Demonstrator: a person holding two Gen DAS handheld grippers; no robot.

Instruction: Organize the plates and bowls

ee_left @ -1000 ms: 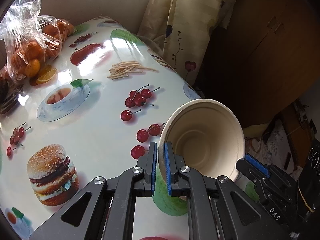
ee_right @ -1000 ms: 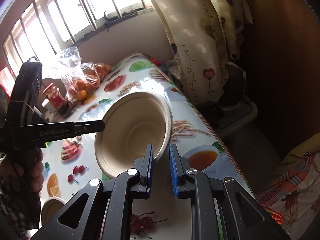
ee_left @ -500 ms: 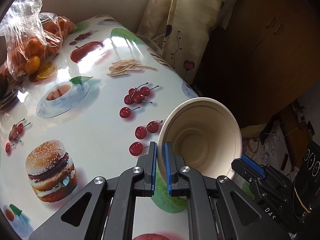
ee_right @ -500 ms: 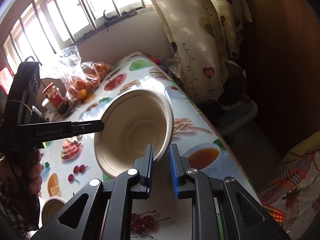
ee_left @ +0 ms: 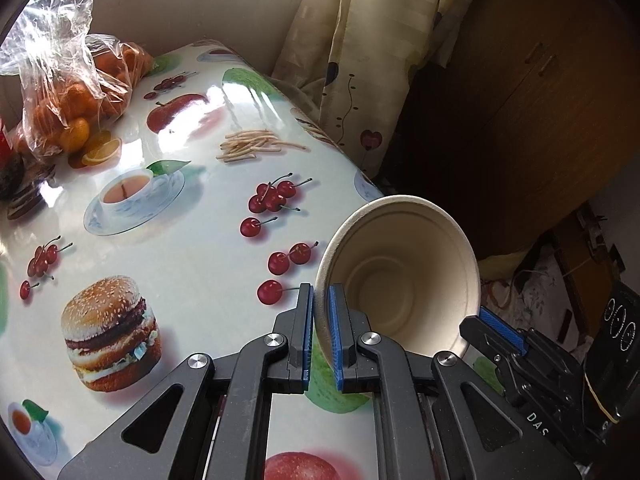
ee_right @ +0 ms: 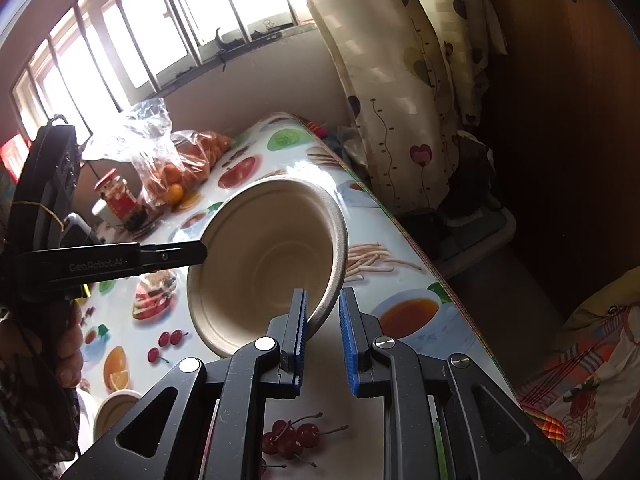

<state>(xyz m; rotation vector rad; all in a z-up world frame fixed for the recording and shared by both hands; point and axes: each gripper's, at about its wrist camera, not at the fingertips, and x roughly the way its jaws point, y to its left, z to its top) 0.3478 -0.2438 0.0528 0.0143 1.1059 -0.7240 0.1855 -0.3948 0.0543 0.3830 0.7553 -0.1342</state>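
Nearest to us, our left claw (ee_left: 320,332) is clenched on the rim of the paper bowl (ee_left: 400,280), one blue pad inside the wall and one outside. The bowl is tipped on its side with its mouth toward the camera, held above the right edge of the desk (ee_left: 192,248). From the right wrist view, our right claw (ee_right: 323,340) stands parted: the bowl's rim (ee_right: 336,264) sits between its pads, close to the left one, with a clear gap to the right one (whether that left pad touches, we cannot tell).

The desk wears a glossy printed cloth: a burger (ee_left: 108,332), cherries (ee_left: 272,196), a teacup (ee_left: 132,196), fries (ee_left: 252,144) and a red apple (ee_left: 176,112). A second small bowl (ee_right: 114,412) rests on it near the lower left of the right wrist view.

Farther back, a clear bag of oranges (ee_left: 68,92) sits at the desk's far corner, with a red-lidded jar (ee_right: 114,196) beside it. Beyond the desk hangs a patterned curtain (ee_left: 360,60), a dark wooden cabinet (ee_left: 540,100) stands to the right, and a barred window (ee_right: 160,32) lets in strong light.
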